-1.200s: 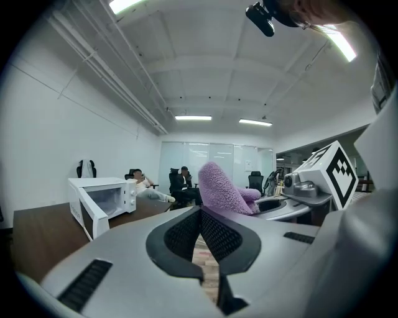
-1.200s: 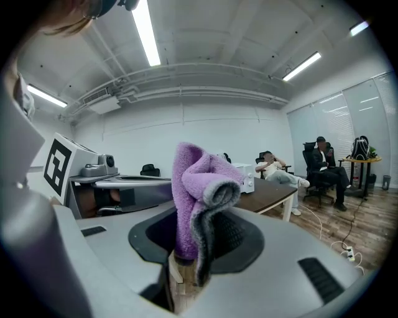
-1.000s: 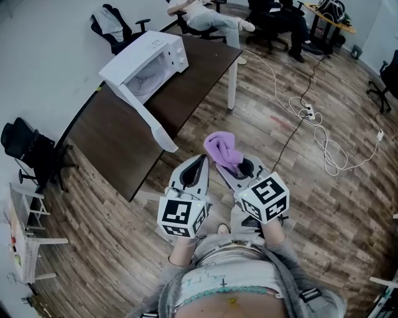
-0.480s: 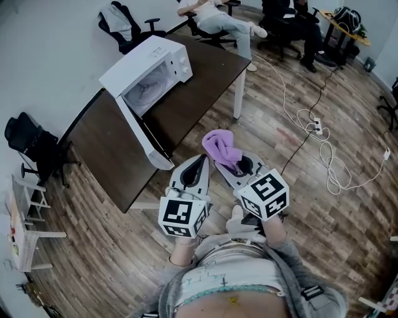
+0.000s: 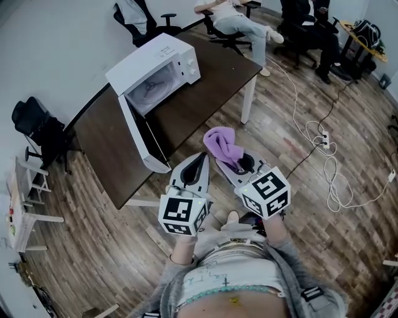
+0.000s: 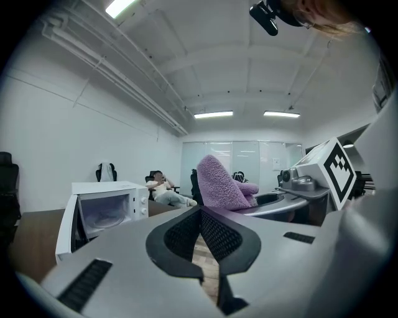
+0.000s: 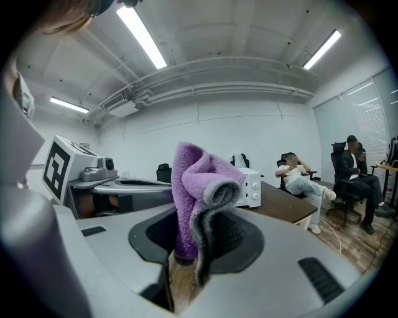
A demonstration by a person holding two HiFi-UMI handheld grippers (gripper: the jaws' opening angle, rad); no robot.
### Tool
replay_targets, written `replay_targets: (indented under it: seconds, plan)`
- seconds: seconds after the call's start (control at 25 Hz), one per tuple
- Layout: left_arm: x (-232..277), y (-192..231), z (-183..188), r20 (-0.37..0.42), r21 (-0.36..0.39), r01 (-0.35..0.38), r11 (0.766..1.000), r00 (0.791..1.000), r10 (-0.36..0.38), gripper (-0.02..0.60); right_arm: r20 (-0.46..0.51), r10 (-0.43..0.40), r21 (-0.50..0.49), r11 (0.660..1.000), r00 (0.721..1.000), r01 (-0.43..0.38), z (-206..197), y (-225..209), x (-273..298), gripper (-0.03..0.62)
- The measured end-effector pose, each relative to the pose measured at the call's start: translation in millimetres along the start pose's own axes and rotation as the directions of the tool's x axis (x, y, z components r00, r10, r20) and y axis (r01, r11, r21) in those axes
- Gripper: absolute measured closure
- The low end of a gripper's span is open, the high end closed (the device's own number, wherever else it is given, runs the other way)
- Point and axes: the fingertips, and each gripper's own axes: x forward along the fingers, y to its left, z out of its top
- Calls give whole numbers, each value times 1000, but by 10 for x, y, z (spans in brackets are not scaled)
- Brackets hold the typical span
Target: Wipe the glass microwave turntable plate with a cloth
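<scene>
Nearest: torso of the person wearing the head camera, grey sleeves, one gripper in each hand; marker cubes at the rear of both grippers.

Left claw [image 5: 200,158]: jaws together, nothing between them; held over the wooden floor [image 5: 298,205], just beside the right claw, pointing towards the surface.

Right claw [image 5: 231,164]: clamped on the purple cloth [image 5: 222,146]; cloth bunched and standing up out of the jaws, a grey-edged fold drooping over the front in the right gripper view [image 7: 196,199]; same cloth seen from the side in the left gripper view [image 6: 221,186].

Beyond the claws: dark brown surface [image 5: 205,87] on white legs, well apart from both grippers.

On the surface: white microwave [image 5: 155,65], door [image 5: 140,140] swung fully open and reaching past the near edge of the surface; inside the cavity, the glass turntable plate [image 5: 151,88], seen only faintly, untouched by cloth or claw.

Right of the surface: white cables [image 5: 326,155] looped on the floor.

Left, by the wall: black office chair [image 5: 37,130]; white rack [image 5: 25,205].

Farthest: a second black chair [image 5: 140,15] draped with a light garment; a seated person in light clothes [image 5: 239,18]; another seated in dark clothes [image 5: 311,25].
</scene>
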Motion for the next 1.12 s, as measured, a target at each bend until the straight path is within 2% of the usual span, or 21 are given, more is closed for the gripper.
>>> replay_targets:
  seconds: [0.28,0.56,0.76,1.12]
  plan:
    - [98,70,27,3,-3,-31,1000,1000,31,571,7,11,9,1000,1000,-11,18,-119,68,470]
    - [243,143,-24,-10,8,-1,1000,1000,1,571,6,-11,30,999,1000,11,-38,-210,184,470]
    - [498,416,32,-10,2,22,1000,1000,-22,571,7,-50,45,998,999,50,58,-415,461,471]
    - [935,1043,132,2,-4,28,1000,1000,-28,571,-4,-40,36,999,999,40,253,-643,1143,470]
